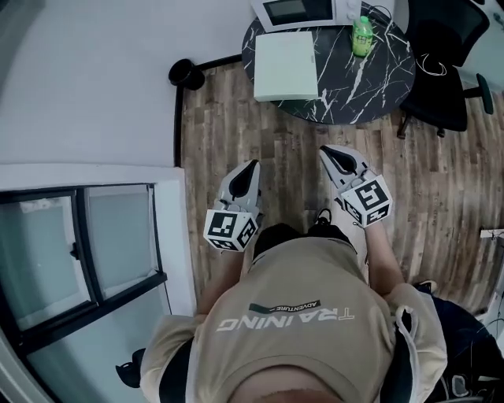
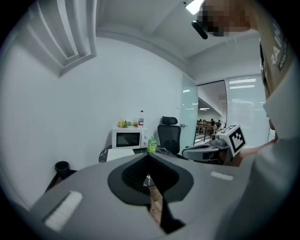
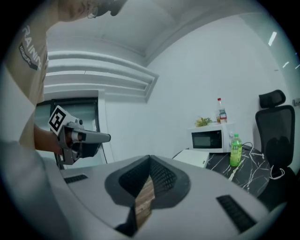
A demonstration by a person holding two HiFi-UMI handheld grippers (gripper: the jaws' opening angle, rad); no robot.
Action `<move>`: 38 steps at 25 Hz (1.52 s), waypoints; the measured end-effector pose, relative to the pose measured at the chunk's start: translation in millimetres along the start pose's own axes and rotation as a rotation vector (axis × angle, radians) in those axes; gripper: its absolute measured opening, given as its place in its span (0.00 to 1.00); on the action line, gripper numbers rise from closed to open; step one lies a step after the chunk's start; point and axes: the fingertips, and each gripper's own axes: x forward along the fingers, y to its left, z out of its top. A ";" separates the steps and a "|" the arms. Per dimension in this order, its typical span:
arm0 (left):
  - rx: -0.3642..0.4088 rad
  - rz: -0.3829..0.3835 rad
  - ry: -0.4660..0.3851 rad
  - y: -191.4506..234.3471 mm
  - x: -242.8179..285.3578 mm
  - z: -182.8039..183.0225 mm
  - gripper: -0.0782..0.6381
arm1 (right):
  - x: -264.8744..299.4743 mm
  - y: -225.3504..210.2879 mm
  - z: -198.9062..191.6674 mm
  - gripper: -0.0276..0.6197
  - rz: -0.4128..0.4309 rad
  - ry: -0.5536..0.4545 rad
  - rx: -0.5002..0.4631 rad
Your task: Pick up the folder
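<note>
Left claw (image 1: 253,164) is pressed together on nothing, and it hangs over the wood-plank floor (image 1: 228,134), well short of the table. Its own view shows ribbed dark pads meeting in a point. At its twelve o'clock lies the folder (image 1: 285,64), a pale, flat, square-cornered slab with a thin visible edge. It rests at the nine o'clock side of the round black marble-look table (image 1: 378,86). The folder's near-left corner seems to reach past the rim.

Right claw (image 1: 324,151) is likewise closed and empty, with the folder at its eleven o'clock.

The step in hand is probably the approach. To do it well, spread the jaws before arrival and come in low and level at the near edge. One pad should slide under and one over where the folder overhangs. The cover looks smooth and the tabletop glossy, so a shallow pinch may push the folder away rather than grip it.

A white microwave (image 1: 303,11) stands at the folder's twelve o'clock and a green plastic bottle (image 1: 362,35) at its two o'clock. Both are best kept clear of.
</note>
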 end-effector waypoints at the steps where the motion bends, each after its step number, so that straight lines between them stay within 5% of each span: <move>1: -0.001 0.002 0.004 3.5 5.7 1.7 0.12 | 5.5 -5.5 -0.8 0.06 0.002 0.003 0.009; 14: -0.010 -0.094 0.004 72.6 67.8 18.7 0.12 | 82.6 -37.4 22.3 0.06 -0.069 0.035 0.018; 18: 0.001 -0.157 -0.006 107.4 82.8 31.1 0.12 | 110.4 -33.4 47.4 0.06 -0.134 0.051 -0.085; 23: 0.014 -0.238 -0.016 150.8 101.1 39.6 0.12 | 151.0 -32.8 60.4 0.06 -0.200 0.048 -0.053; 27: -0.002 -0.294 -0.009 178.1 118.1 32.3 0.12 | 173.6 -29.7 73.8 0.06 -0.273 0.053 -0.116; 38: -0.081 -0.294 0.008 198.9 148.1 23.9 0.12 | 202.4 -51.8 84.0 0.06 -0.282 0.095 -0.165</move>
